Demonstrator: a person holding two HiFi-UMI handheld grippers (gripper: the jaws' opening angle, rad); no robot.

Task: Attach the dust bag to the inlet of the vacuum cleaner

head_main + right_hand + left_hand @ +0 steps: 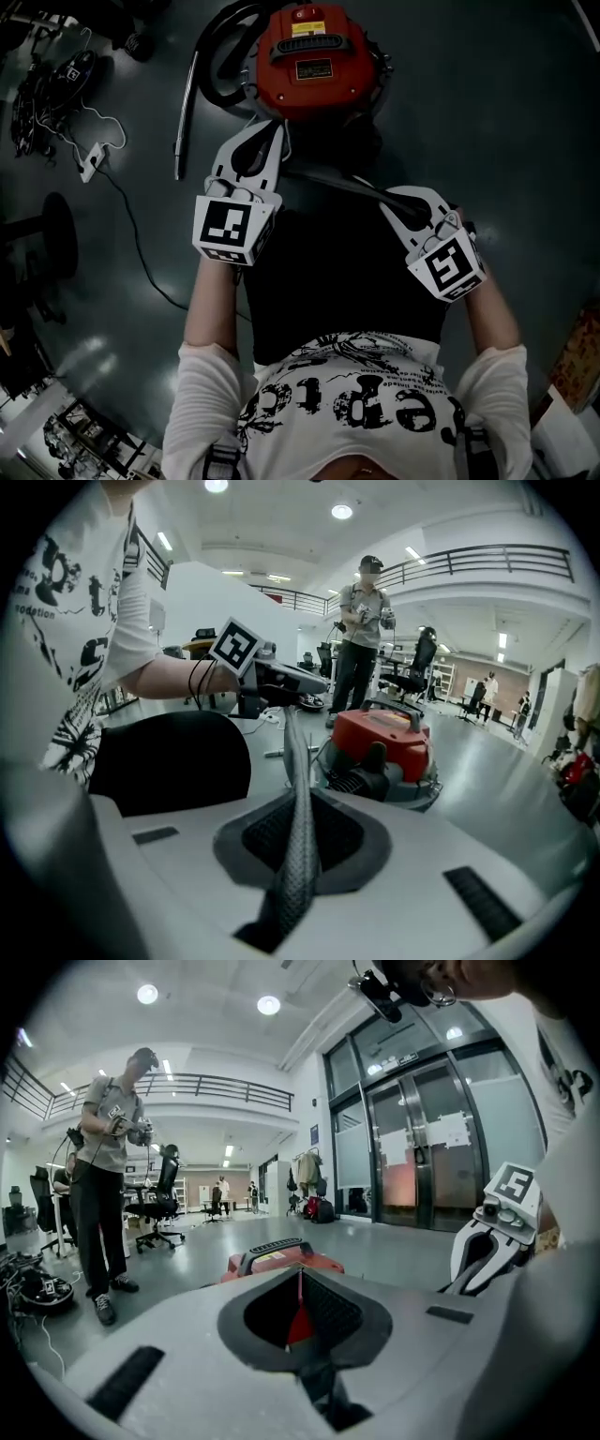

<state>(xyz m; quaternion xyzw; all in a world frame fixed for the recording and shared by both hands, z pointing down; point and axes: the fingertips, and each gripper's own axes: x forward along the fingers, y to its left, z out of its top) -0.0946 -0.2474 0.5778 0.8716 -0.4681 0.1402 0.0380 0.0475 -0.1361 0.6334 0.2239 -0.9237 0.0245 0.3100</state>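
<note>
Both my left gripper (272,136) and right gripper (389,202) are clenched on the upper edge of the black dust bag (347,272), pulling it taut between them so the sack hangs free before me, a hold I judge keeps its mouth manageable for the inlet. The red vacuum cleaner (314,56) sits on the floor at 12 o'clock, apart from the bag, its hose (217,56) curled at 11 o'clock beside a metal wand (186,112) and a power strip (92,161); nothing blocks the path between bag and machine
</note>
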